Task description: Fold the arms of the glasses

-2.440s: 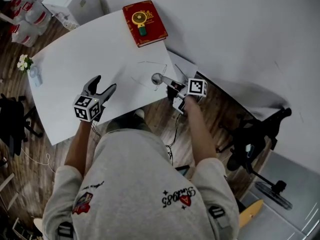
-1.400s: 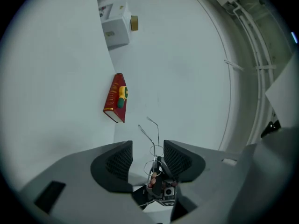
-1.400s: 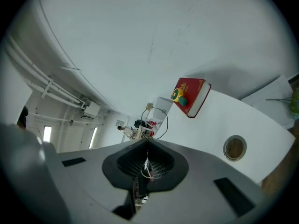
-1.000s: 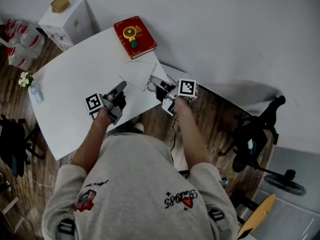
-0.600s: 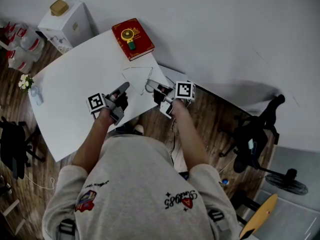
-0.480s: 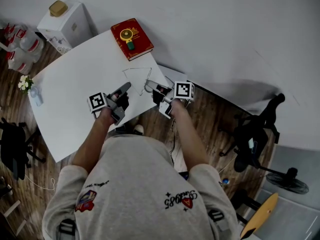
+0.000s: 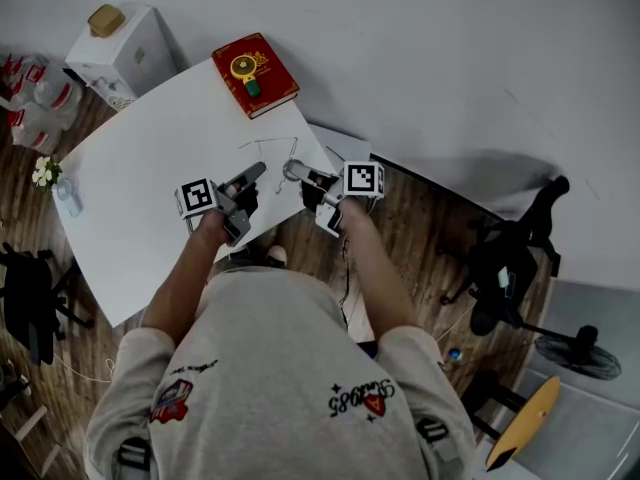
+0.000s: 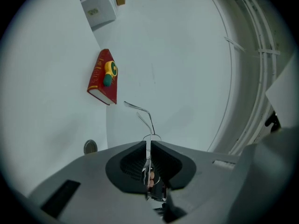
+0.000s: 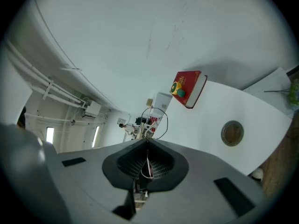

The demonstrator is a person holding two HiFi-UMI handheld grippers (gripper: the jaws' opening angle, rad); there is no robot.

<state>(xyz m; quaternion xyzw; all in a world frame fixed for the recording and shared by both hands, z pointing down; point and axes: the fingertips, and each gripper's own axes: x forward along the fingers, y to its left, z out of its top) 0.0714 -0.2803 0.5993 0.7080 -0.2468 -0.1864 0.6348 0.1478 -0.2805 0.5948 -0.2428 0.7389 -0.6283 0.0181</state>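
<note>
Thin wire-framed glasses [image 7: 272, 150] hang above the white table [image 7: 140, 168], held between both grippers. My left gripper [image 7: 256, 174] is shut on a thin metal part of the frame, and in the left gripper view [image 8: 148, 146] two wire arms [image 8: 142, 112] stick out past its tips. My right gripper [image 7: 292, 172] is shut on the other side. In the right gripper view [image 9: 147, 141] a round wire lens rim [image 9: 154, 119] stands just beyond its jaws. The two grippers' tips are close together, pointing at each other.
A red book [image 7: 254, 73] with a yellow-green object on it lies at the table's far end. A small round disc [image 9: 232, 133] lies on the table. A white box [image 7: 122, 44], bottles [image 7: 25, 93], a small flower vase [image 7: 50, 176] and a dark chair [image 7: 510, 268] surround the table.
The left gripper, open and apart from the glasses at first, has moved right and closed on the frame. The right gripper has kept its hold, with the glasses lifted slightly.
</note>
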